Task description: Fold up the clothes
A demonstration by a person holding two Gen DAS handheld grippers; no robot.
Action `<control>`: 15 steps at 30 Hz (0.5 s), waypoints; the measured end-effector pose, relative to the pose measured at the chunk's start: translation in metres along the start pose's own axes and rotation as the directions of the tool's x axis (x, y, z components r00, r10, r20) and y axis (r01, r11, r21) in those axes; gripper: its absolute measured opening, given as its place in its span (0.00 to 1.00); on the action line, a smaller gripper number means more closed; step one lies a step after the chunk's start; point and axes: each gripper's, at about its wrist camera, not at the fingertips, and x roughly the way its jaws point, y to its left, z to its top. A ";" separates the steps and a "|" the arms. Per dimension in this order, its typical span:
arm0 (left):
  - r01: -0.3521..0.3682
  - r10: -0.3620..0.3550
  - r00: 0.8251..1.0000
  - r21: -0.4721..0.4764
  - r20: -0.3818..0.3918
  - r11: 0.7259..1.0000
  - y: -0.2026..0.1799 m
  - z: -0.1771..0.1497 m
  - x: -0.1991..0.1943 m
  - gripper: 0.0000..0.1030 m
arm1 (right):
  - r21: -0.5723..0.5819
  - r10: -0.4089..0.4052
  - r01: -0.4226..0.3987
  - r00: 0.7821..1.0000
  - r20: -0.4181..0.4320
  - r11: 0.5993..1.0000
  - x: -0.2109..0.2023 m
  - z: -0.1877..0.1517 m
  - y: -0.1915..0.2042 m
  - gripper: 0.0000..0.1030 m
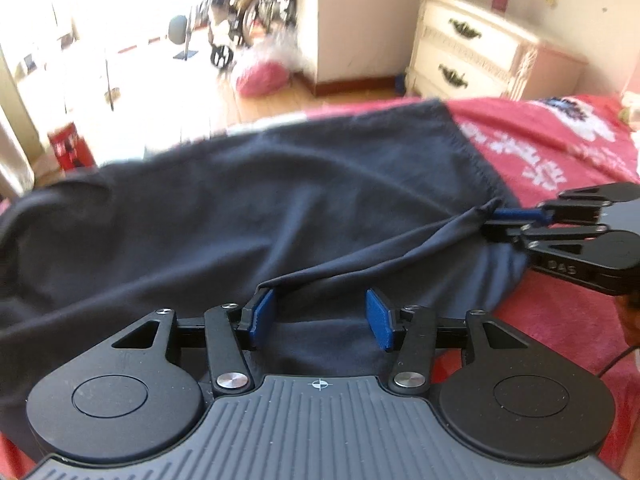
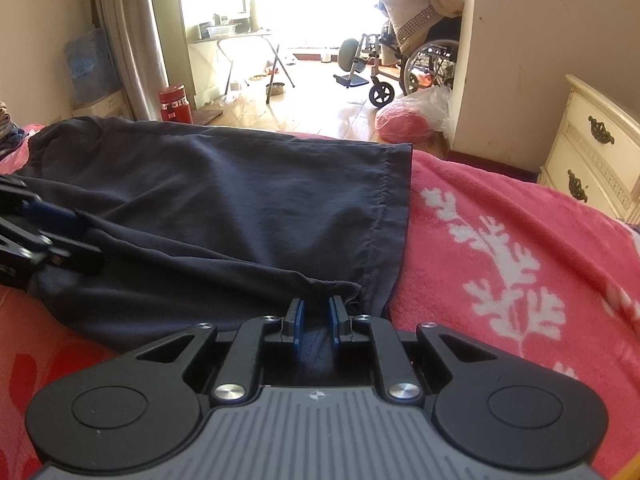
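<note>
A dark navy garment [image 1: 248, 208] lies spread on a pink floral blanket [image 1: 560, 152]; it also shows in the right wrist view [image 2: 224, 200]. My left gripper [image 1: 322, 314] is open, its blue pads wide apart, with the garment's near edge draped over the left pad [image 1: 264, 310]. My right gripper [image 2: 316, 316] is shut on the garment's near hem corner, with cloth bunched between the pads. It shows at the right of the left wrist view [image 1: 516, 220], pulling a fold taut. The left gripper shows at the left edge of the right wrist view [image 2: 60, 236].
The pink blanket [image 2: 500, 240] covers the bed. A cream dresser [image 1: 472, 52] stands beyond the bed on the right. A wheelchair [image 2: 416, 60], a pink bag [image 2: 408, 120] and a red can [image 2: 172, 102] stand on the wooden floor beyond.
</note>
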 end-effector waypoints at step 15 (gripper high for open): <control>0.054 -0.064 0.993 0.095 0.100 0.994 -0.028 -0.001 -0.001 0.53 | 0.027 0.001 -0.002 1.000 0.011 1.000 -0.001 -0.003 -0.002 0.13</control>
